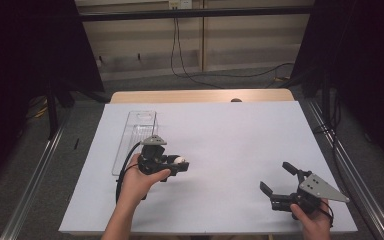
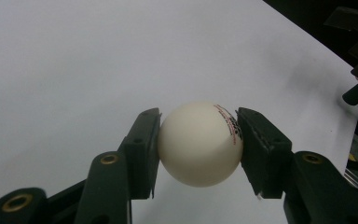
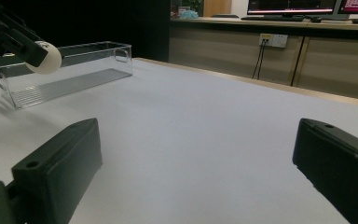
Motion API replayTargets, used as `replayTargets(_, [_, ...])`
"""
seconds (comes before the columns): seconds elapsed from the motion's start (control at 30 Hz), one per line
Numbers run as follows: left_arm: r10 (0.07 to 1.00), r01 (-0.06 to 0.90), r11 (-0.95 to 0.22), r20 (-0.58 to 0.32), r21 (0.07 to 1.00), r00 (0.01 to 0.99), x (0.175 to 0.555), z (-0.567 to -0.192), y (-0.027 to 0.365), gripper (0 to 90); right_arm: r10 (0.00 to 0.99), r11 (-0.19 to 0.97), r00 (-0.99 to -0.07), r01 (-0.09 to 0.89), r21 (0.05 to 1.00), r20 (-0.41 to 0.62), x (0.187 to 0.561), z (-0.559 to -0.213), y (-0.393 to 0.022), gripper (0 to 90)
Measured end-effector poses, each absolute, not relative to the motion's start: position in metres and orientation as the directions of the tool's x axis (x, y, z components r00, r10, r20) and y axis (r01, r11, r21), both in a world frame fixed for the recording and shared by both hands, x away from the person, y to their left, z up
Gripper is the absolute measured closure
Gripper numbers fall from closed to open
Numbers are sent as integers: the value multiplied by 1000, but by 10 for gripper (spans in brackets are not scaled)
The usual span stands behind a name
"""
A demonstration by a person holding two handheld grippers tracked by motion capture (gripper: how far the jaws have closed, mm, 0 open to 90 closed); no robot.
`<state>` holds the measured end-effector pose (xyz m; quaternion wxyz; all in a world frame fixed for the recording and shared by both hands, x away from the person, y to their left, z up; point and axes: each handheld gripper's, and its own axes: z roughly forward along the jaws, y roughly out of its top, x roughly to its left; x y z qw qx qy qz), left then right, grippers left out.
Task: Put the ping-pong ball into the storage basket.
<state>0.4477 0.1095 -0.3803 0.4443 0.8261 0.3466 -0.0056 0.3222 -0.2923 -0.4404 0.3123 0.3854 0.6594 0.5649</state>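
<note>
At the near right corner of the white-covered surface (image 1: 240,130), the person's right hand (image 1: 312,220) holds the right claw (image 1: 275,177) low, just above the sheet, pointing left and slightly away toward the middle; its jaws stand wide apart with nothing between them, and the grey three-cornered plate on top faces up. Farther in and toward the left side, the left forearm comes up from the near edge, and the left hand (image 1: 142,175) wraps around the body of the left claw (image 1: 182,162), which points level toward the right edge, lifted clear of the sheet. Its jaws are clamped on a white ball (image 2: 199,143), one pad pressing each side; small red and black print sits beside the right pad. Just behind that hand, near the far left corner, a clear plastic box (image 1: 135,137) lies lengthwise on the sheet, open on top.
</note>
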Motion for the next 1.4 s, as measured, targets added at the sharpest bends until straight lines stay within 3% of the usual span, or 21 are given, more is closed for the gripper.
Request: replayTargets(1.4, [599, 589, -327, -320, 739, 734, 452, -374, 128, 513, 861, 67, -508, 156, 986, 22, 322, -440, -292, 9])
